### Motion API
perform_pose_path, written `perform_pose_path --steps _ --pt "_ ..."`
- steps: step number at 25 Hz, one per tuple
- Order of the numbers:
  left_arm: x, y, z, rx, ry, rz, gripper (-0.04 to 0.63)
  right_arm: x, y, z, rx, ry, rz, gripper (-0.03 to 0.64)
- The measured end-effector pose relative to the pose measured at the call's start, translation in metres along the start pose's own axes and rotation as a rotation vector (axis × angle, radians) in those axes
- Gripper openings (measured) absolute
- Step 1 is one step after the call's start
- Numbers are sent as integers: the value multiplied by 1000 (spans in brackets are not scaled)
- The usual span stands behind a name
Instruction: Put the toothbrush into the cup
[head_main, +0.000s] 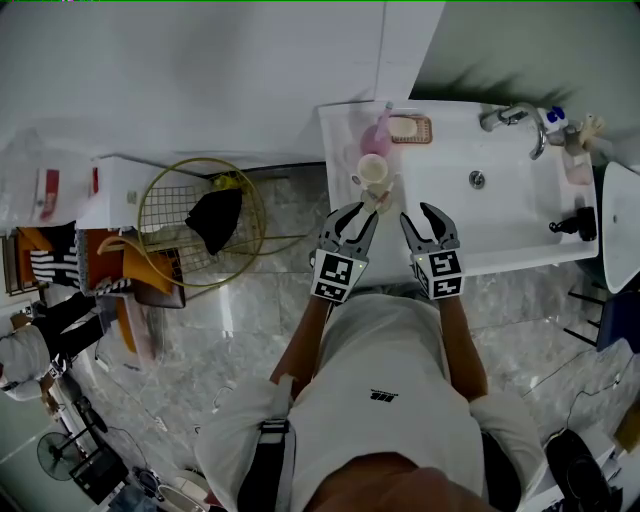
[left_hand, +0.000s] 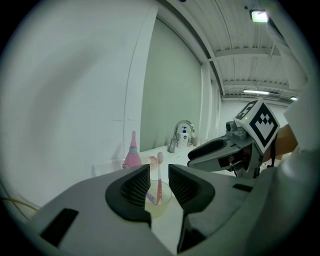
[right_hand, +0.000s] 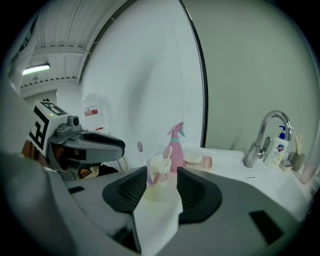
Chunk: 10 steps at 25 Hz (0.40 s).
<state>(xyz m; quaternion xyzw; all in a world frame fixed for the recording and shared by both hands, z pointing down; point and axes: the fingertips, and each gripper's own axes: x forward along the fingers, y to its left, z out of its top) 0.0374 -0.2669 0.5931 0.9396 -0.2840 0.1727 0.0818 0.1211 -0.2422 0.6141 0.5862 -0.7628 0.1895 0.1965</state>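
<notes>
A pink toothbrush (left_hand: 160, 174) stands head up in a clear cup (left_hand: 159, 199) near the front edge of the white sink counter (head_main: 500, 215). The right gripper view shows the same toothbrush (right_hand: 166, 154) and clear cup (right_hand: 152, 186), with a cream cup (right_hand: 157, 162) just behind. From above, the clear cup (head_main: 378, 199) sits between my two grippers, in front of the cream cup (head_main: 371, 170). My left gripper (head_main: 358, 218) (left_hand: 159, 176) is open and empty, just short of the cup. My right gripper (head_main: 420, 216) (right_hand: 161, 182) is open too and holds nothing.
A pink spray bottle (head_main: 378, 135) and a soap dish (head_main: 409, 128) stand at the counter's back left. The faucet (head_main: 515, 118) and a soap bottle (head_main: 556, 120) are at the back right, with the basin drain (head_main: 478, 179) between. A wire basket (head_main: 200, 220) stands on the floor to the left.
</notes>
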Motion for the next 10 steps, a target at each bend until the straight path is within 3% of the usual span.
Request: perform_pose_path --steps 10 --pt "7 6 -4 -3 5 2 110 4 0 8 0 -5 2 196"
